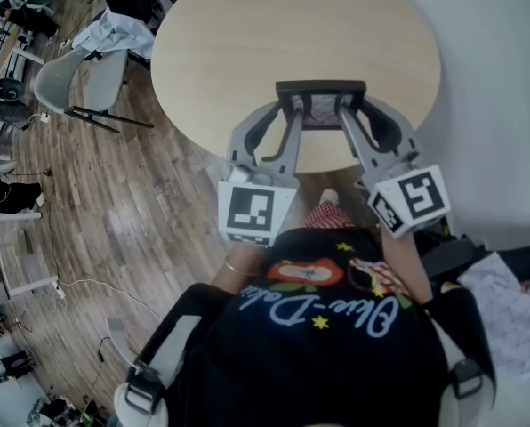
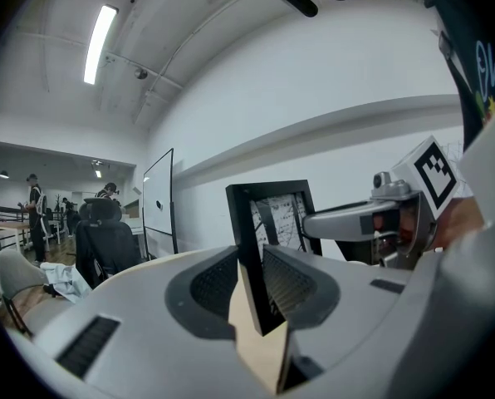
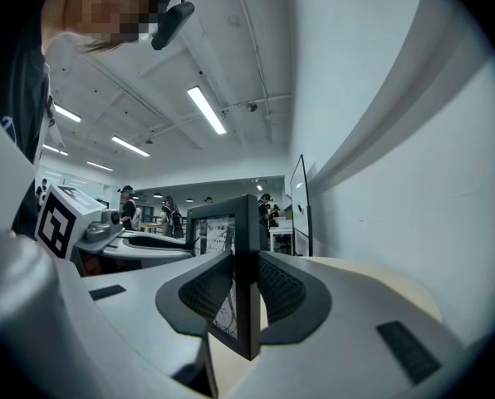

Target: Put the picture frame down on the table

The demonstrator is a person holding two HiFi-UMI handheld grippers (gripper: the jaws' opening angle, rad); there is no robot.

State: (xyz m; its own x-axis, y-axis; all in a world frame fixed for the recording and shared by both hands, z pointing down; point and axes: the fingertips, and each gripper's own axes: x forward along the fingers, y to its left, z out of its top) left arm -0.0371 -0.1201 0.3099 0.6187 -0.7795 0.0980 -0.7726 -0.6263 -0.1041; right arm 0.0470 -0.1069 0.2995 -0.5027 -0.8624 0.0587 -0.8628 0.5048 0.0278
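**Lower the frame level, both sides together**

The picture frame (image 1: 322, 105) hangs between the two tools above the near part of the round surface (image 1: 247, 43). The left hand-held gripper (image 1: 292, 124) pinches the frame's left side bar, and the right hand-held gripper (image 1: 349, 118) pinches its right side bar. Each gripper view shows the ribbed pads pressed onto the black moulding, with the frame's lower corner poking out below the jaws over pale wood. I cannot tell whether that lower edge touches the wood yet.

Judged from this, the step is the descent and release. Both tools should go down at the same pace, so the frame does not twist in the two grips. The frame sits close to the near rim, so it is best placed a little further in, to give its base full support. If it is meant to lie flat, tip the top away gently once the lower edge bears. The jaws should part only when the frame rests by itself, as opening one side first risks it swinging or toppling.
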